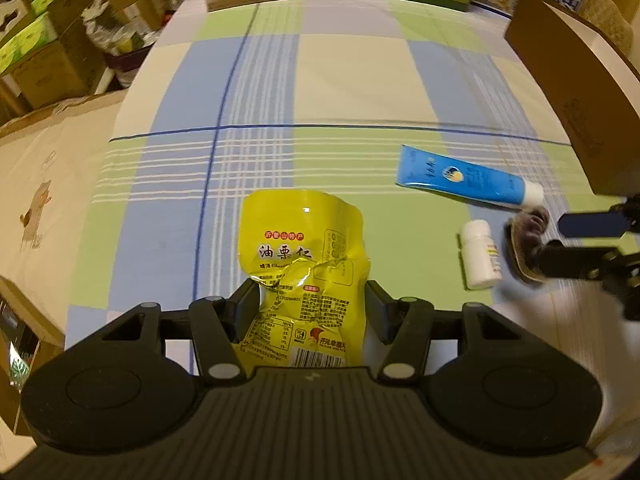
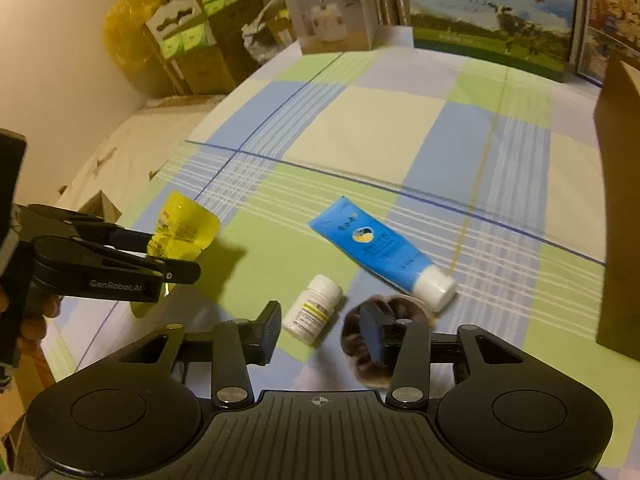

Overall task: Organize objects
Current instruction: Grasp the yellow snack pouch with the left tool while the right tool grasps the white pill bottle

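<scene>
My left gripper (image 1: 310, 302) is shut on a crumpled yellow snack pouch (image 1: 304, 256) and holds it above the checked tablecloth; the pouch also shows in the right wrist view (image 2: 182, 232) between the left gripper's fingers (image 2: 176, 268). My right gripper (image 2: 322, 328) is open, low over the cloth. A small white pill bottle (image 2: 314, 310) lies between its fingers, nearer the left one. A brown furry round thing (image 2: 372, 344) lies under its right finger. A blue tube with a white cap (image 2: 380, 250) lies just beyond. The left wrist view shows the bottle (image 1: 480, 254), the tube (image 1: 468, 178) and the furry thing (image 1: 524, 246).
A brown cardboard box (image 2: 620, 208) stands at the right edge of the cloth, also in the left wrist view (image 1: 576, 92). A milk carton case (image 2: 492, 20) and a white product box (image 2: 328, 8) stand at the far edge. Cartons and bags are stacked left of the table (image 1: 44, 52).
</scene>
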A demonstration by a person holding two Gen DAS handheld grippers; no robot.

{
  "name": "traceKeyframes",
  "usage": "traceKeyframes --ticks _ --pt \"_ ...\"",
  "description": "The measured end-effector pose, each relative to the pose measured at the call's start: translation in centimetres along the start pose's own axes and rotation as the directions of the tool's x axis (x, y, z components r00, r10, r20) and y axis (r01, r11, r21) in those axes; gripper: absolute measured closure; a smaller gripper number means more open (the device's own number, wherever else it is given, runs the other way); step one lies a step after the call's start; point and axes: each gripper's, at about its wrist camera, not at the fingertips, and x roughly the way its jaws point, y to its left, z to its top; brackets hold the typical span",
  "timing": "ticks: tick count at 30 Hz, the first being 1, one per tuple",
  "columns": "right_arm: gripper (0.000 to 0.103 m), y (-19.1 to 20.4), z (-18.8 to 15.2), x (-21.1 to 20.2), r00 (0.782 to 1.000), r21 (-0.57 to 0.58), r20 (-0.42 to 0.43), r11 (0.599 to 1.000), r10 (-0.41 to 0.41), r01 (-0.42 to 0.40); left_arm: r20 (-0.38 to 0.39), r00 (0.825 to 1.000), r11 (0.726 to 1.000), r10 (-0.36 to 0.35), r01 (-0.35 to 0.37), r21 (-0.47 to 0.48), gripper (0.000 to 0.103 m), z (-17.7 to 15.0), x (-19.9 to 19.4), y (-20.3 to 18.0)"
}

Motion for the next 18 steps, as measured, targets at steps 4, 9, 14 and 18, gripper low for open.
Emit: traceKeyframes --ticks 4,9,14,18 --pt "0.066 0.3 0.3 1.6 1.000 0.006 -0.027 1.000 -0.009 0.009 -0.008 1.000 0.999 0.015 -0.015 -0.043 0.051 0.4 0.2 0.8" --pt "0.067 0.4 0.5 3.0 0.998 0.007 -0.059 1.000 -0.026 0.026 -0.008 1.000 0.997 0.022 -0.023 -0.067 0.051 0.9 0.2 1.2" --pt "0.074 0.7 0.6 4.3 0.996 -0.004 -0.086 1.000 -0.028 0.027 -0.007 1.000 0.997 0.020 -0.020 -0.072 0.051 1.2 0.3 1.2" --pt "0.079 1.2 0.2 4.7 0.995 -0.043 -0.084 0.998 -0.046 0.043 -0.006 1.000 0.997 0.016 -0.016 -0.078 0.051 1.3 0.4 1.2"
